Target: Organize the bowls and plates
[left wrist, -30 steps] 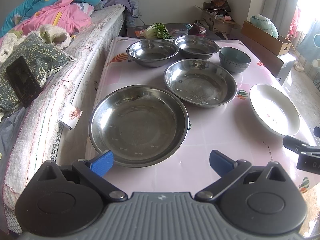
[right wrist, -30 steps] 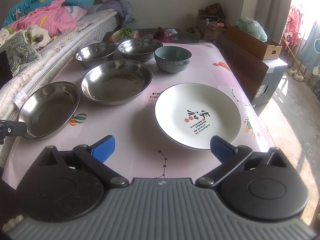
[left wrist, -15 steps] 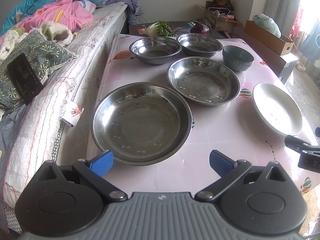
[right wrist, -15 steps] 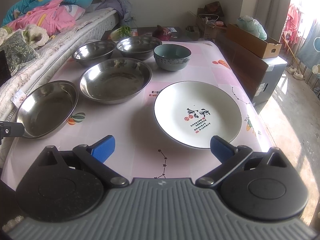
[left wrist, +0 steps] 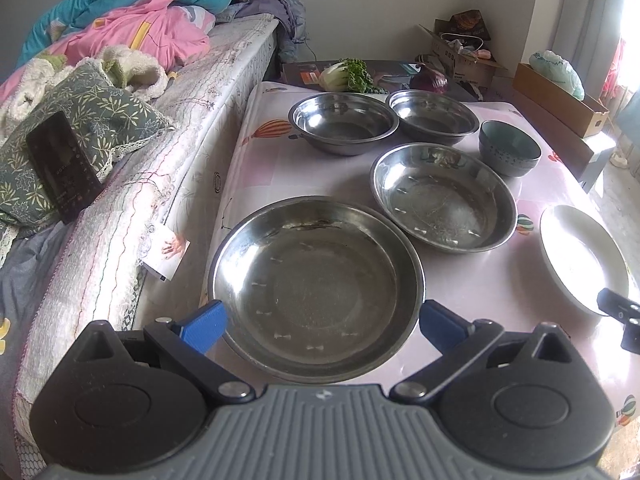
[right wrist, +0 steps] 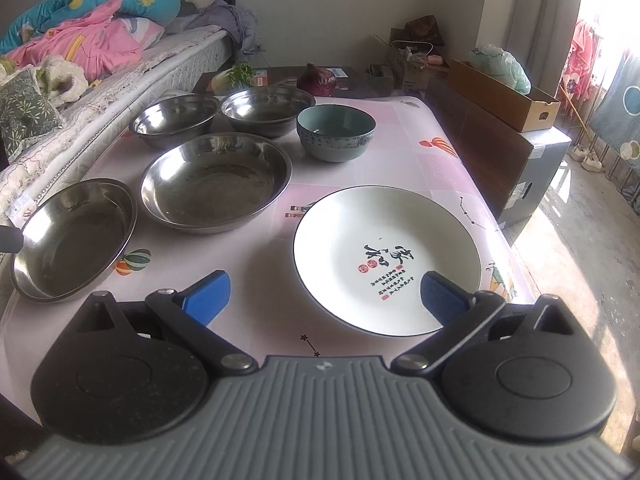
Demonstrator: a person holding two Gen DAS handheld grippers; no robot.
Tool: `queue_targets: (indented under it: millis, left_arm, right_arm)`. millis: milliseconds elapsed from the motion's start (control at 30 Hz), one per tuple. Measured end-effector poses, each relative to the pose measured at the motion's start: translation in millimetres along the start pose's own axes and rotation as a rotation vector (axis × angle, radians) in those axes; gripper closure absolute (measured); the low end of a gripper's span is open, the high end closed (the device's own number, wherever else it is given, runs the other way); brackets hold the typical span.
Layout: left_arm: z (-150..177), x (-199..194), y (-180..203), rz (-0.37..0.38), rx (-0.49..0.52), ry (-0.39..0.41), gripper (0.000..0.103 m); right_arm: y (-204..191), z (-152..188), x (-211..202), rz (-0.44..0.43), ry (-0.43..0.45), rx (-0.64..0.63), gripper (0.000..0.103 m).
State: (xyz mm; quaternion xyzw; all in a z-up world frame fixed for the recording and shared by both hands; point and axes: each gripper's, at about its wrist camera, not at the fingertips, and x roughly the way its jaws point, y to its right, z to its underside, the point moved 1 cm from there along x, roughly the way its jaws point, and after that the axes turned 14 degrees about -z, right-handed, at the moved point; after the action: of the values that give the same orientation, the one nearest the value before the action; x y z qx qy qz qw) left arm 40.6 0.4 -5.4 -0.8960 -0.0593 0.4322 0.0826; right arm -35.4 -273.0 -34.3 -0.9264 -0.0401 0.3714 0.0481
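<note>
My left gripper [left wrist: 322, 326] is open, its fingers straddling the near rim of a large steel plate [left wrist: 316, 284] at the table's near left. Behind it lie a second steel plate [left wrist: 442, 196], two steel bowls [left wrist: 344, 122] [left wrist: 434, 114] and a teal bowl [left wrist: 510, 148]. My right gripper [right wrist: 324, 298] is open over the near edge of a white plate with black and red writing [right wrist: 386, 258]; its right finger overlaps the plate's rim. The white plate also shows in the left wrist view [left wrist: 582, 258].
The table has a pink patterned cloth [right wrist: 420, 160]. A bed with quilts [left wrist: 132, 36] runs along its left side, a phone [left wrist: 62, 166] lying on a pillow. Greens [left wrist: 348, 74] and a red onion [right wrist: 318, 78] lie beyond the far edge. Cardboard boxes [right wrist: 504, 96] stand right.
Both grippers have moved forward and lower toward the table. The left now straddles the near steel plate's rim; the right has closed in on the white plate's near edge. Nothing was taken hold of.
</note>
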Motion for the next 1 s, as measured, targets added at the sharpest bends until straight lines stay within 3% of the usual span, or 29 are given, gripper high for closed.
queue_targets:
  millis: [233, 433, 633, 767, 833, 1000]
  left_arm:
    - [-29.5, 19.7, -10.2, 0.014, -0.047, 0.028, 0.000]
    - [-62.7, 39.6, -18.3, -0.005, -0.071, 0.070, 0.000]
    - [-95.0, 64.5, -20.5, -0.007, -0.092, 0.141, 0.000]
    - [-121.2, 93.6, -17.1, -0.031, -0.090, 0.140, 0.002]
    - [-134.1, 109.6, -14.8, -0.027, -0.084, 0.138, 0.004]
    - [-170.7, 156.6, -1.7, -0.032, -0.028, 0.105, 0.009]
  right_arm:
    - [1.3, -36.0, 4.9, -0.117, 0.114, 0.000, 0.001]
    - [-17.7, -83.7, 22.1, -0.099, 0.213, -0.137, 0.001]
    - [-16.3, -140.0, 63.4, -0.251, 0.236, -0.050, 0.001]
    - [-18.2, -174.0, 103.9, -0.337, 0.208, 0.014, 0.003]
    - [-21.5, -189.3, 129.4, -0.371, 0.179, 0.037, 0.008]
    - [-31.8, -215.8, 193.8, -0.455, 0.079, 0.090, 0.035]
